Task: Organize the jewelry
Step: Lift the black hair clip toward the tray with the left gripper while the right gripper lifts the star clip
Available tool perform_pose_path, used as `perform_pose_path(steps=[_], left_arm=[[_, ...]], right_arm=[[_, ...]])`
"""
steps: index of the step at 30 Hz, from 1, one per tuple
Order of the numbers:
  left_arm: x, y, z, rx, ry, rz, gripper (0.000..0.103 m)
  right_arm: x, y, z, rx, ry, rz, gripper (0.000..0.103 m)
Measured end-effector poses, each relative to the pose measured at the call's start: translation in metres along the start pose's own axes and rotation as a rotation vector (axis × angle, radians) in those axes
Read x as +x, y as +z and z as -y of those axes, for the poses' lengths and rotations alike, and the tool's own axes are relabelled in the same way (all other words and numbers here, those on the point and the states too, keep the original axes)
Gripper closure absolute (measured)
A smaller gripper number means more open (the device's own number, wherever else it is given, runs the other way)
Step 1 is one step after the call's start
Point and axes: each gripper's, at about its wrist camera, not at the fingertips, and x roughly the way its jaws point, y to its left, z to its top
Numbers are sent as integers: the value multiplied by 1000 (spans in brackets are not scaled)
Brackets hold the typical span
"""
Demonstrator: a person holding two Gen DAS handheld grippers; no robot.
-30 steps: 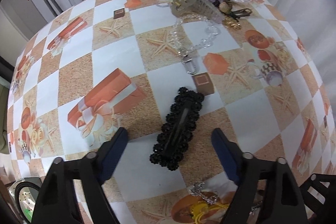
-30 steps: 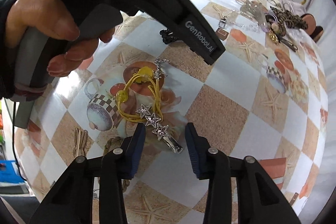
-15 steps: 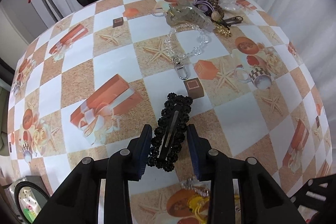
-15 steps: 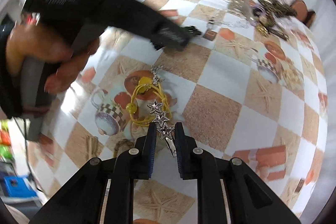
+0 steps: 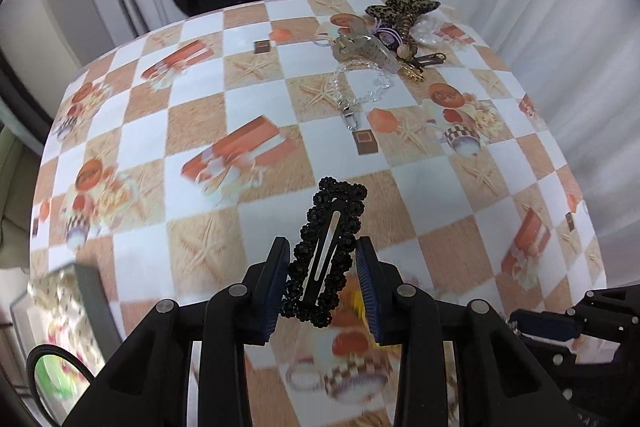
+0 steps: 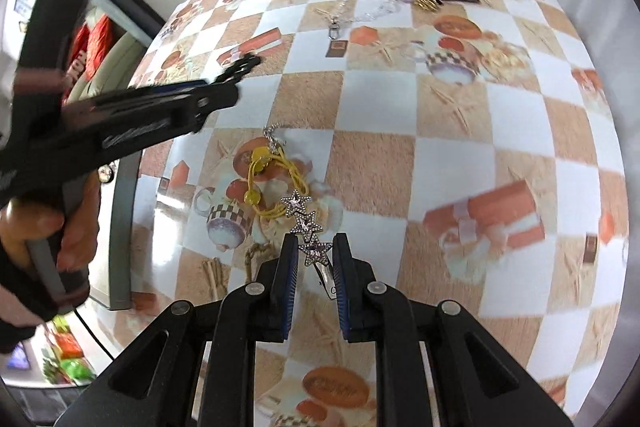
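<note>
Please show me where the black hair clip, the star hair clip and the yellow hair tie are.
Black hair clip point(image 5: 326, 245): left wrist view, on its beaded middle.
Star hair clip point(image 6: 307, 223): right wrist view, on the middle star.
Yellow hair tie point(image 6: 256, 173): right wrist view, on the left side of its loop.

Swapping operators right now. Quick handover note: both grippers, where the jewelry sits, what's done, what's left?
Left hand-held gripper: shut on the black hair clip, lifted off the table.
Right hand-held gripper: shut on the star hair clip, near the yellow hair tie.
Far end: pile of accessories and clear bead chain, untouched.
Done: two clips picked up. Left: place both, then sort the tie, chain and pile.
</note>
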Motion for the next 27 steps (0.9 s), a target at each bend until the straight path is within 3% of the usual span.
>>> perform_pose_path(steps=[11,27], left_arm=[[-52,-51,-41,-132,51,2,64],[-108,-132,-129,-326,146,0,64]], right_arm=[[-23,-11,-26,100,-4,-33,84],[-22,15,-144,-55,78,-62,84]])
